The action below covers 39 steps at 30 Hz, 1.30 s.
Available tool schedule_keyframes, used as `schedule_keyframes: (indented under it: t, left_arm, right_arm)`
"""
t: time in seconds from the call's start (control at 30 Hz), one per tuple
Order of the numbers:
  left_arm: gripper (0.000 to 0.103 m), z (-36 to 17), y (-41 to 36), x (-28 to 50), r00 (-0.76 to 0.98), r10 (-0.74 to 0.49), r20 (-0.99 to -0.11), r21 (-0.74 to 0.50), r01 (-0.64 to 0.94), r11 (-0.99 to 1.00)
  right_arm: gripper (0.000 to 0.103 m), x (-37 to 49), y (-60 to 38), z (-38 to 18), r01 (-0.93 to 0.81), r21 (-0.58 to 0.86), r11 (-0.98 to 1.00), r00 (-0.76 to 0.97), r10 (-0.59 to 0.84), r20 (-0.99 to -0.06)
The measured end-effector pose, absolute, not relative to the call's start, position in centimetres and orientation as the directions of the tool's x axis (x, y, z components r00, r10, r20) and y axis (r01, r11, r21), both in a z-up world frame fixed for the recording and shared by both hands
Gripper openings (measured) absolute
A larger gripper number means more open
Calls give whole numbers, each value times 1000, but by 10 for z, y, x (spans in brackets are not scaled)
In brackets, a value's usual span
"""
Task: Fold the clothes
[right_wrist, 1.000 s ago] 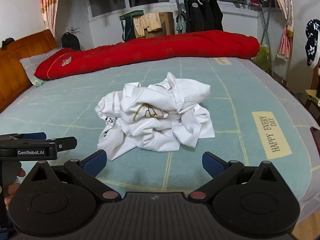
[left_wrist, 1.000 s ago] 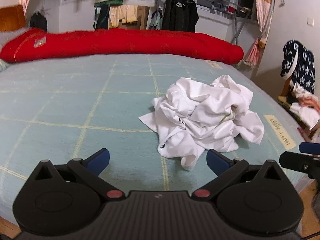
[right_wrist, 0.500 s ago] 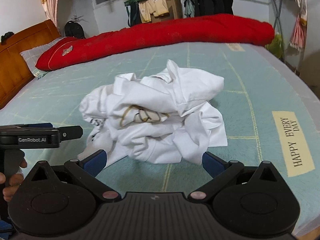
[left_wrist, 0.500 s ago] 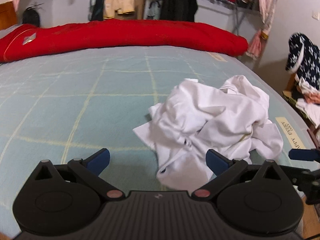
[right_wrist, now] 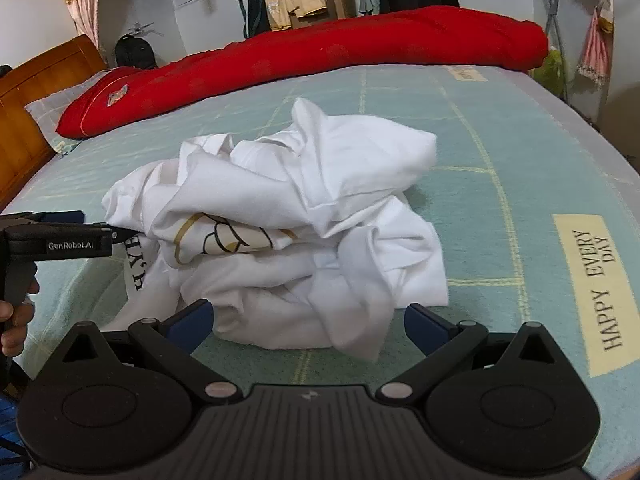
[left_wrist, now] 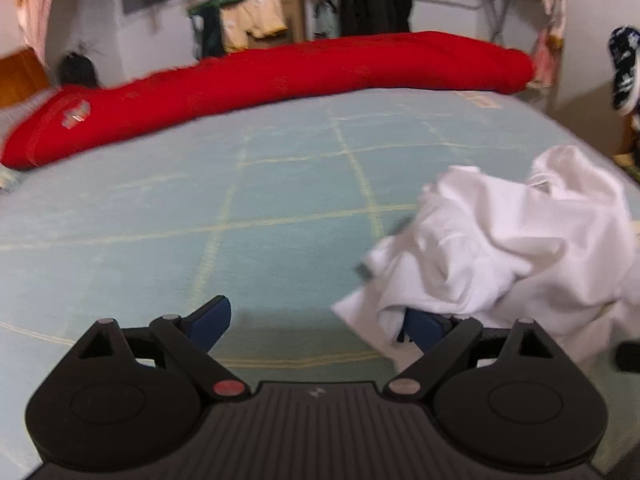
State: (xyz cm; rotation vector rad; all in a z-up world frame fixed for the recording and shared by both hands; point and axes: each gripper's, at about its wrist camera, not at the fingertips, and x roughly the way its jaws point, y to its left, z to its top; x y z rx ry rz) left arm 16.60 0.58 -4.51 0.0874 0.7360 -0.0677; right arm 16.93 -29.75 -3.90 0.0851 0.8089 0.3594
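Both hand-held grippers closer to white shirt [right_wrist: 280, 216] — released, teal bed [right_wrist: 500, 160], red quilt [right_wrist: 320, 52]

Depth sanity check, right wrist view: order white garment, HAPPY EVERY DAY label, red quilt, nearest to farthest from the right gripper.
1. white garment, just ahead of the right gripper.
2. HAPPY EVERY DAY label, to the right.
3. red quilt, along the bed's far side.

In the blurred left wrist view, one of the left gripper's fingers [left_wrist: 420, 326] is partly covered by the white garment [left_wrist: 512, 240], which is cut off at the right edge.
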Motion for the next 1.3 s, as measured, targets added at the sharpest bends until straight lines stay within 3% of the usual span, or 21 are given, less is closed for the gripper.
schedule_keyframes:
  t: [0.17, 0.47, 0.8, 0.97, 1.1, 1.3]
  left_arm:
    - [93, -48, 0, 171, 746, -59, -664, 73, 143, 987]
    - [93, -24, 29, 198, 800, 45, -599, 141, 49, 989]
    - [91, -42, 19, 186, 758, -75, -648, 132, 209, 969]
    - [91, -48, 8, 174, 747, -95, -658, 175, 275, 945]
    - [91, -44, -1, 181, 778, -76, -624, 244, 286, 926]
    - [91, -39, -15, 195, 793, -102, -601, 314, 352, 882]
  right_arm:
    - [103, 176, -286, -46, -314, 190, 930, 615, 351, -706]
    - [103, 177, -288, -51, -321, 166, 933, 614, 338, -714]
    - [103, 186, -291, -78, -356, 158, 921, 581, 351, -735]
    - [103, 173, -275, -90, -461, -31, 887, 613, 293, -733]
    - [103, 172, -277, -75, -445, -6, 896, 602, 294, -742]
    - [103, 169, -296, -29, -413, -86, 907, 706, 258, -660]
